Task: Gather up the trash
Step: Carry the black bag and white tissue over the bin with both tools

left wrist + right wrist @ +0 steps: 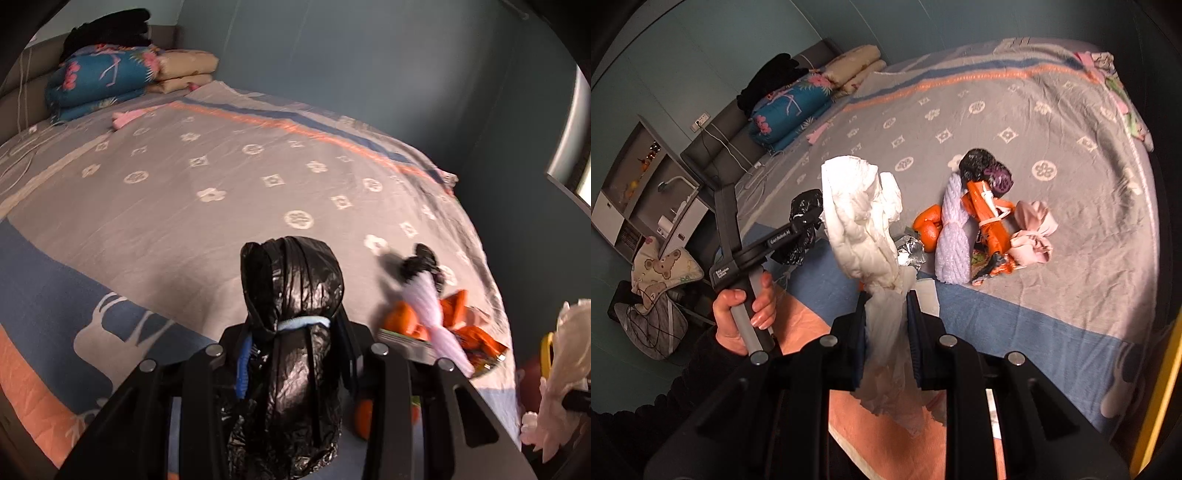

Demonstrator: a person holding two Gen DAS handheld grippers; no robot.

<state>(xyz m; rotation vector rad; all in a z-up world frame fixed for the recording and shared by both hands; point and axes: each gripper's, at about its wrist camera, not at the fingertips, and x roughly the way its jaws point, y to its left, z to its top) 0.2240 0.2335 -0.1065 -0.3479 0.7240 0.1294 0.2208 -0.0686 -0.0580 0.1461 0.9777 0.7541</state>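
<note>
Right wrist: trash pile (982, 221) near bed edge (1015, 325).

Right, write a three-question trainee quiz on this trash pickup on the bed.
1. True or false: the left gripper holds a black bag.
2. What is the right gripper shut on? A) orange wrapper B) white tissue C) pink cloth
3. Fill in: the remaining trash pile lies on the ____.

Key:
1. True.
2. B: the white tissue; the orange wrapper and pink cloth lie in the pile.
3. Bed.
</note>
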